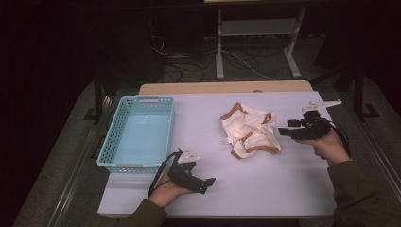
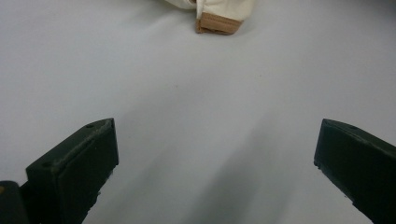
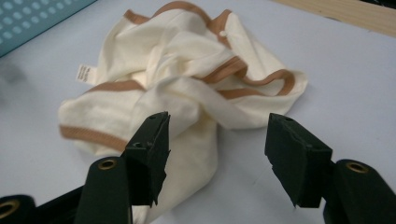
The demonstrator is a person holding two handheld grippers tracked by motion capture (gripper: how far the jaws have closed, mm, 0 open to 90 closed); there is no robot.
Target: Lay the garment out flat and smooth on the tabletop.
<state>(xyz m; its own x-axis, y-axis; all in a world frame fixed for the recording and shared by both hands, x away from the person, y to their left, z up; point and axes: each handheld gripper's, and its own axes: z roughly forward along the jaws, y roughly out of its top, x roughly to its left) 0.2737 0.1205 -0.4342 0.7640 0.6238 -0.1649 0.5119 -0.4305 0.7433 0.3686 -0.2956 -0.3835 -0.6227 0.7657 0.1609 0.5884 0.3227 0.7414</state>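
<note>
Crumpled cream garment (image 1: 249,129) with brown trim, lying in a heap on the white table (image 1: 265,189), toward the far right part of the top, well apart from the light blue basket (image 1: 138,134) at the left edge. Right gripper (image 1: 283,132) held level in the right hand (image 1: 329,146), just beside the garment's right edge, jaws pointing left at it. From the right gripper view (image 3: 215,144), 2 black jaws standing partly open, nothing pinched between them; garment spread across the table just beyond the tips, one fold of cream cloth running down behind the left jaw, a small white label (image 3: 85,73) showing at the heap's left side; whether the left jaw brushes that fold, impossible to tell. Left gripper (image 1: 211,181) low over the near part of the table, held in the left hand (image 1: 165,190), just beside the basket's near right corner, jaws pointing right, well apart from the garment. From the left gripper view (image 2: 215,154), 2 jaws spread wide with bare table between them, holding nothing; only a brown-edged corner of the garment (image 2: 219,14) at the top of that view, far off from the tips. Basket upright, with a strip of the table's wooden far edge (image 1: 227,87) behind it.
</note>
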